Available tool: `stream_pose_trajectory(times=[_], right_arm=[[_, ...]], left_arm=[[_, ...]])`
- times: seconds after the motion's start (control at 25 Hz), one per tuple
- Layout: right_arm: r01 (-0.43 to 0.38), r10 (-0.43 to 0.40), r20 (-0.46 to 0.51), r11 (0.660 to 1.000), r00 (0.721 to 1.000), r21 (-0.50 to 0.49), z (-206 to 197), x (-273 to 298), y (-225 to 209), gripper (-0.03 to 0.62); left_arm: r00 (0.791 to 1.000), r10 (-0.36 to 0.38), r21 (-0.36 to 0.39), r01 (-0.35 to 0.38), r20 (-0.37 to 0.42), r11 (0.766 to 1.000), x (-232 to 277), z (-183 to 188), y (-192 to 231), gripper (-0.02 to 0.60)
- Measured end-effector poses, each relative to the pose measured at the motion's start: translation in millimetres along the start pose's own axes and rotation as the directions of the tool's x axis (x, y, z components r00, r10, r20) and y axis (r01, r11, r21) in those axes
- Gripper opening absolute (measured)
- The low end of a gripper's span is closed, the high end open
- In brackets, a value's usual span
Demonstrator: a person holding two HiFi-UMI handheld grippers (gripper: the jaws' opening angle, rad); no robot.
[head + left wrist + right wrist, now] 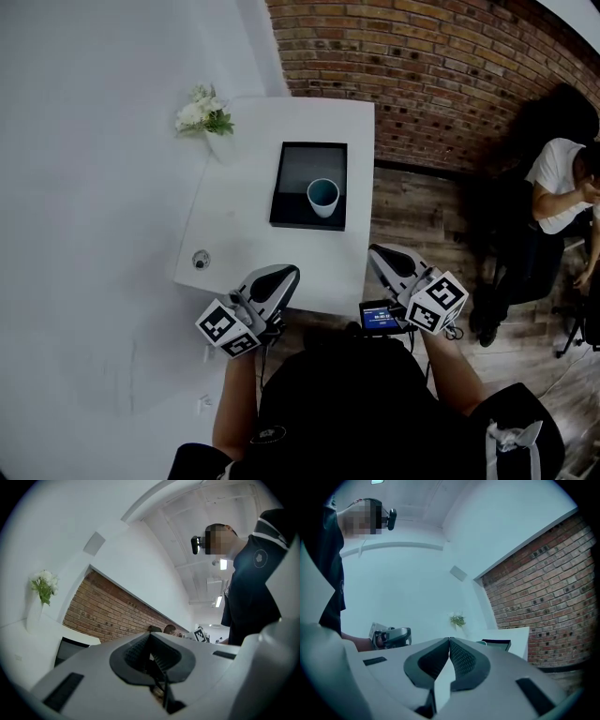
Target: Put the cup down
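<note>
A white cup (pixel 322 197) with a teal inside stands upright on a black tray (pixel 295 211) in the middle of the white table (pixel 234 234). Neither gripper touches it. My left gripper (pixel 285 274) hovers over the table's near edge, jaws shut and empty. My right gripper (pixel 378 253) is held just off the table's near right corner, also shut with nothing in it. In the right gripper view the closed gripper (pixel 449 641) points toward the tray (pixel 497 643); only a sliver of the cup shows there. In the left gripper view the shut gripper (pixel 149 637) points past the tray's corner (pixel 68 648).
A vase of white flowers (pixel 204 114) stands at the table's far left corner. A small round metal object (pixel 201 260) lies near the left front edge. A brick wall (pixel 422 66) runs behind. A person (pixel 562 183) sits to the right on the wooden floor (pixel 422 216).
</note>
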State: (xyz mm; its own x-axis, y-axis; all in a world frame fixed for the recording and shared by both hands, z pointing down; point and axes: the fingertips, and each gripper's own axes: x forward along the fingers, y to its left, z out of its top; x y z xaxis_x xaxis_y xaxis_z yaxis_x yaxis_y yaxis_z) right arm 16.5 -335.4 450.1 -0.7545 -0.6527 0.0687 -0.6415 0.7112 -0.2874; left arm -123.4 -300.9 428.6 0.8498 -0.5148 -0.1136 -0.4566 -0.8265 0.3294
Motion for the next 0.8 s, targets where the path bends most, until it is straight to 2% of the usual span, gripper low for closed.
stream_pose_trajectory(times=[0.28, 0.8], right_arm=[[0.022, -0.022, 0.0, 1.0, 1.0, -0.005, -0.9, -3.3, -4.1, 0.017], [0.006, -0.007, -0.038, 0.999, 0.999, -0.034, -7.4, 3.2, -0.9, 0.017]], left_arm=[[1.0, 0.003, -0.001, -0.003, -0.005, 1.0, 0.8, -3.1, 0.1, 0.008], [1.0, 0.009, 0.002, -0.009, -0.016, 1.0, 4.7, -6.1, -0.6, 0.008]])
